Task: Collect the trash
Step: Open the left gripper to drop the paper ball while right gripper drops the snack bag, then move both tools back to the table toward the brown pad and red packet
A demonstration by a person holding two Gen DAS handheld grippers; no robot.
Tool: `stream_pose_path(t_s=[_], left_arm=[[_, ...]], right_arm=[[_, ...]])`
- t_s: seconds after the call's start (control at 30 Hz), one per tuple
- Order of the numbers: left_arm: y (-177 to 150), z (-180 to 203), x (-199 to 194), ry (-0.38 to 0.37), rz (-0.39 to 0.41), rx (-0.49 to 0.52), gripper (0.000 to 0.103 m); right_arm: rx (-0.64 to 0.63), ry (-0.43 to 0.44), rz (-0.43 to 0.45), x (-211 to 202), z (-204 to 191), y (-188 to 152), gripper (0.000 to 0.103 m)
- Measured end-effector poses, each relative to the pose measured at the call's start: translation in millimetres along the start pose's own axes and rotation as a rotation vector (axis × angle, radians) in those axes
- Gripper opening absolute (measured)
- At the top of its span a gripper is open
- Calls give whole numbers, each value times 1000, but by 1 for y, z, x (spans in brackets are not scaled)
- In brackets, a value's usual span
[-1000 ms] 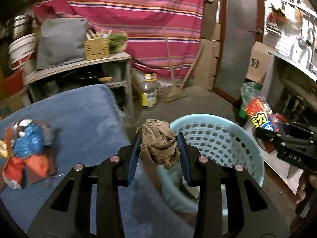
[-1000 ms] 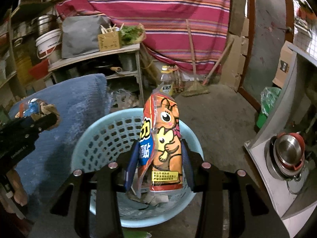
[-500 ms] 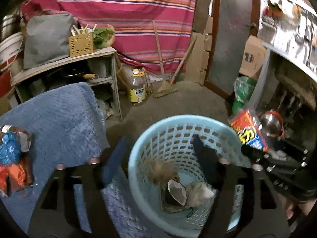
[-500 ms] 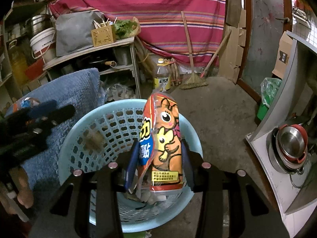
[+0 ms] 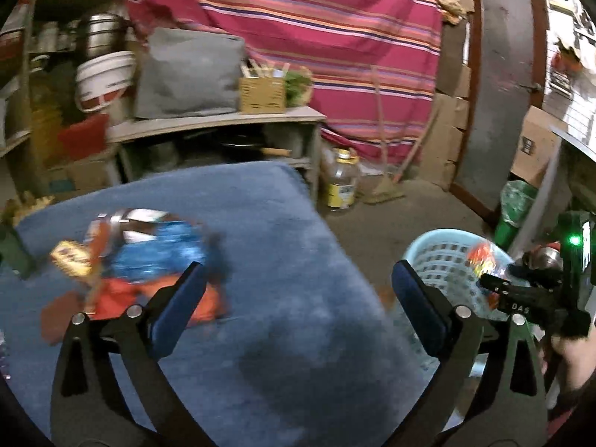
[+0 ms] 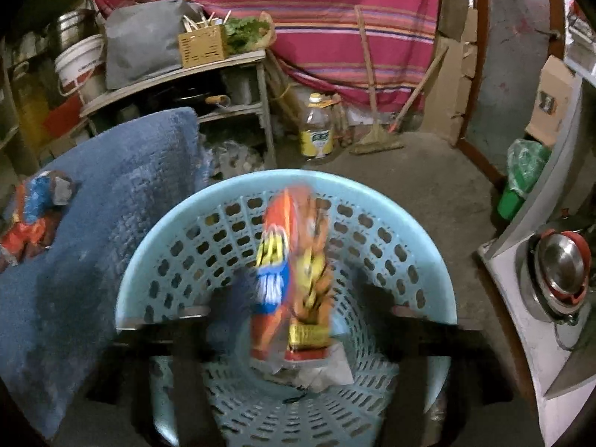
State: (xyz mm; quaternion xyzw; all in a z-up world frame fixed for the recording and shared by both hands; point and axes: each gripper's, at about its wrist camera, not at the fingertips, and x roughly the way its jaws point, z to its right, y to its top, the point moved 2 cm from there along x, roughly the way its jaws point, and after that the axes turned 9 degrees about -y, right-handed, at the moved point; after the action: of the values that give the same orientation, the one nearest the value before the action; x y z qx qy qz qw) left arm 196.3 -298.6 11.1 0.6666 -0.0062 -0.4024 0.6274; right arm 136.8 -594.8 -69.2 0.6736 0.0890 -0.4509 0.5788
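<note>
My left gripper (image 5: pixel 294 283) is open and empty over the blue towel (image 5: pixel 283 327). A pile of blue, orange and silver wrappers (image 5: pixel 149 260) lies on the towel just beyond its left finger. My right gripper (image 6: pixel 294 309) is over the light blue basket (image 6: pixel 428 260), its fingers blurred and spread wide. The orange snack bag (image 6: pixel 294 268) is blurred between them, dropping into the basket, with other trash under it. The right gripper (image 5: pixel 521 298), basket (image 5: pixel 436 257) and bag also show at the right of the left wrist view.
A shelf (image 6: pixel 178 74) with a wicker box, grey bag and white bucket stands behind the towel. An oil bottle (image 6: pixel 316 130) and broom (image 6: pixel 376 138) are on the floor by the striped curtain. A counter with a steel pot (image 6: pixel 562 264) is at the right.
My left gripper let the brown scrap fall into the basket and swung left over the towel. My right gripper opened and the snack bag is falling into the basket.
</note>
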Motion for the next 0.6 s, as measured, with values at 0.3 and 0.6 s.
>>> stream_pose_path(t_s=[0.3, 0.6], left_arm=[[-11, -81, -63, 131, 50, -38, 97], [-33, -169, -110, 242, 71, -133, 97]], right_arm=[[76, -27, 92, -40, -20, 2, 88], [-62, 75, 199, -89, -135, 6, 88]])
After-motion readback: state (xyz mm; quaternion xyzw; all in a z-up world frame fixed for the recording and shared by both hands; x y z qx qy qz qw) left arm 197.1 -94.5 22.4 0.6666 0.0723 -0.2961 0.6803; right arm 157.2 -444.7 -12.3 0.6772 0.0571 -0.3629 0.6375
